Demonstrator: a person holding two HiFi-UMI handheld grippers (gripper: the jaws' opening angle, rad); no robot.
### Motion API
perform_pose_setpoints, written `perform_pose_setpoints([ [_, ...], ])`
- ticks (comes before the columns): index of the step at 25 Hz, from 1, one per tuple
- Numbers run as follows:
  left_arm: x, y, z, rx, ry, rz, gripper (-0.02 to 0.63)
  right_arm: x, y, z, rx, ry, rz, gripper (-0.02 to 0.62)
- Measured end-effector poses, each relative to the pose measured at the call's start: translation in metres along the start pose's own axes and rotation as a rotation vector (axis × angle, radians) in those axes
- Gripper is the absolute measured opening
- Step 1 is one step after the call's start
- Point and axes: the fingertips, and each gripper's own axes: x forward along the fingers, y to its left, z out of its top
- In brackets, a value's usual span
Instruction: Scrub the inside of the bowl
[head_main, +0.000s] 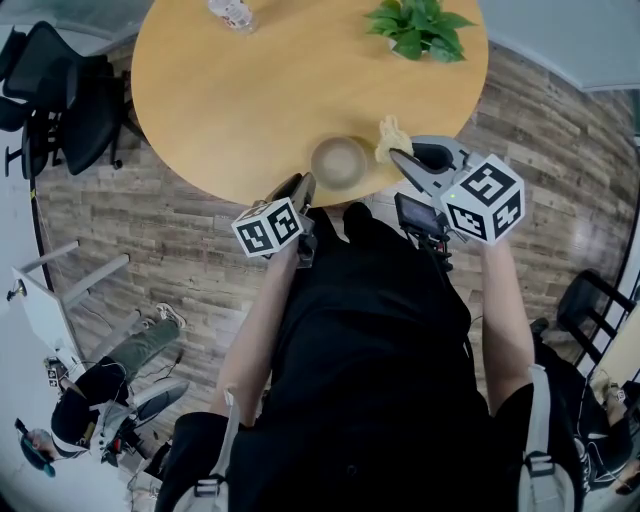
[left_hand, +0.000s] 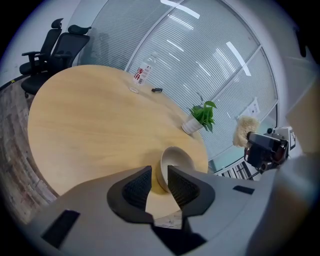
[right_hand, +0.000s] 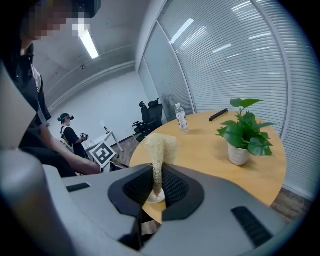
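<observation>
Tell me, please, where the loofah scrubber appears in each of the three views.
Head view: the loofah scrubber sits near the centre, just right of the bowl.
Left gripper view: at the right, mid-height.
Right gripper view: in the centre, upright, clamped in the jaws of the right gripper.
Shared landmark: the potted plant, which also shows in the left gripper view and the right gripper view.

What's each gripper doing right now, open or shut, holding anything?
Left gripper: open, bowl rim between its jaws, not clamped.
Right gripper: closed on the scrub sponge.
</observation>
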Motion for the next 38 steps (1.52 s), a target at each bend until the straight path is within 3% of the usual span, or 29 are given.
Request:
perform_pose_setpoints([
  [7,-0.026,-0.012,0.023,0.068,-0.087,0.001,0.095,-0.011,-0.003,0.008,0.011,-0.078,-0.03,0.037],
  [13,-0.058,-0.053,0.056,0.283,-0.192,-0.037,0.09,-0.019,0.007,0.017,0.0,-0.153,0.001,0.037],
  [19,-0.081,-0.093,0.071,0.431,-0.251,-0.098,0.014,-0.029,0.025,0.023,-0.068,-0.204,0.055,0.037],
  [22,-0.087,-0.107,0.071,0.458,-0.255,-0.145,0.012,-0.034,0.03,0.019,-0.093,-0.207,0.052,0.035],
  [38,-0.084,-0.118,0.056,0.485,-0.23,-0.181,0.012,-0.046,0.045,0.015,-0.14,-0.218,0.056,0.035],
])
